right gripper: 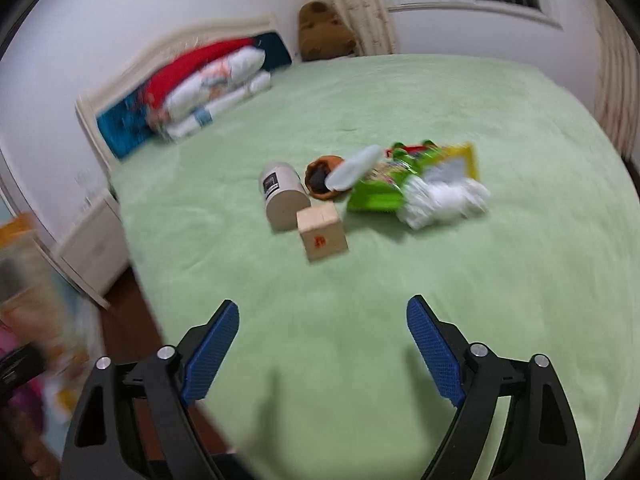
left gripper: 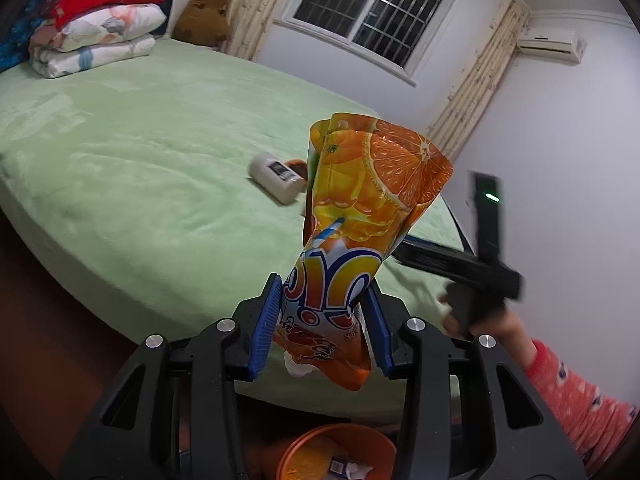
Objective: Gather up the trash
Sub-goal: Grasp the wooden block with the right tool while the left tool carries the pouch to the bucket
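My left gripper [left gripper: 324,300] is shut on an orange juice pouch [left gripper: 368,200], which stands up between the blue pads above the bed's edge. Below it an orange bin [left gripper: 316,444] holds some scraps. In the right wrist view my right gripper [right gripper: 322,328] stands open and empty over the green bed [right gripper: 400,320]. Ahead of it lie a white cylinder can [right gripper: 282,194], a small beige carton [right gripper: 322,236], an orange cup [right gripper: 320,178], a green snack bag [right gripper: 384,184] and crumpled white tissue [right gripper: 444,198]. The can [left gripper: 276,176] also shows in the left wrist view.
Folded quilts [left gripper: 92,36] and a brown plush toy [left gripper: 204,14] lie at the headboard end. A person's hand in a pink sleeve [left gripper: 576,392] holds the other gripper at the right of the left wrist view. A white nightstand [right gripper: 92,244] stands beside the bed.
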Demonstrator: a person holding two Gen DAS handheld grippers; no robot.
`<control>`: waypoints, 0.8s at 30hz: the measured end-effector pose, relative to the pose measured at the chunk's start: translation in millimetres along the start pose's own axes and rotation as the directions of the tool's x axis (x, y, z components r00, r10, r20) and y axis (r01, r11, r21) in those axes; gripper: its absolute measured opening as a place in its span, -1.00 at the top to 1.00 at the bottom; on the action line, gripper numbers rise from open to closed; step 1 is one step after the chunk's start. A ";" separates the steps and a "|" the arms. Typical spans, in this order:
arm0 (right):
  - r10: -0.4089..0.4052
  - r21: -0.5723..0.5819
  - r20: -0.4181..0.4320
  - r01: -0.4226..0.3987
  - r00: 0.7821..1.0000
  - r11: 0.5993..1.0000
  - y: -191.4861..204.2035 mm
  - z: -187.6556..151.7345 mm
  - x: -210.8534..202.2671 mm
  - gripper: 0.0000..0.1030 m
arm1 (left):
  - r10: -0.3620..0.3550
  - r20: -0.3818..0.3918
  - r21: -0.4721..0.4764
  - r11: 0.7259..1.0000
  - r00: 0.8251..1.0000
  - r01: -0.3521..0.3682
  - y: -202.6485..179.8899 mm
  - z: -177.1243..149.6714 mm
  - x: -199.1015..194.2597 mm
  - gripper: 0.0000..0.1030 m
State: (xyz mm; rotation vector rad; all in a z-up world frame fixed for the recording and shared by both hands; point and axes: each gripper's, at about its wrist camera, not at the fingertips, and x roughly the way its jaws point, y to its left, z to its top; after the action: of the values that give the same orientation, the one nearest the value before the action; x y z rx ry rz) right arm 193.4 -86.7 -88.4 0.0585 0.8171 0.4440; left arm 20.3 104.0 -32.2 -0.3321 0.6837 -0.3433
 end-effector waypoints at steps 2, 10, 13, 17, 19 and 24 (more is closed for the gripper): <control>-0.053 -0.028 -0.035 0.052 0.998 0.998 8.0 15.9 29.8 -0.51 | -0.005 0.007 -0.021 1.000 1.000 0.005 7.1 -1.3 -4.7 0.23; -0.196 -0.069 -0.142 0.188 0.970 0.980 19.9 44.9 100.5 0.26 | -0.020 0.006 -0.052 0.998 1.000 0.021 17.8 -5.7 -12.5 0.23; -0.186 -0.028 -0.121 0.183 0.975 0.983 15.3 41.9 89.3 0.27 | -0.030 0.005 -0.060 0.998 1.000 0.030 20.1 -8.0 -12.8 0.23; -0.162 -0.001 -0.090 0.162 0.983 0.987 10.2 31.1 61.4 0.27 | -0.045 0.002 -0.058 0.997 0.999 0.045 17.4 -9.6 -13.1 0.23; -0.143 0.017 -0.069 0.145 0.987 0.989 6.3 22.3 40.0 0.27 | -0.050 -0.001 -0.052 0.997 0.999 0.050 15.0 -10.5 -11.5 0.23; -0.090 0.062 -0.015 0.091 0.996 0.994 -4.1 -4.2 -20.7 0.27 | -0.077 -0.016 -0.035 0.996 0.997 0.077 -0.1 -14.2 -7.6 0.23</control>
State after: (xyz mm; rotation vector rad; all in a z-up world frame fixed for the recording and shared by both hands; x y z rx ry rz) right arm 179.5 -99.2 -77.8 0.0771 0.8420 0.3335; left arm 5.4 104.4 -38.4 -0.3890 0.6955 -0.4084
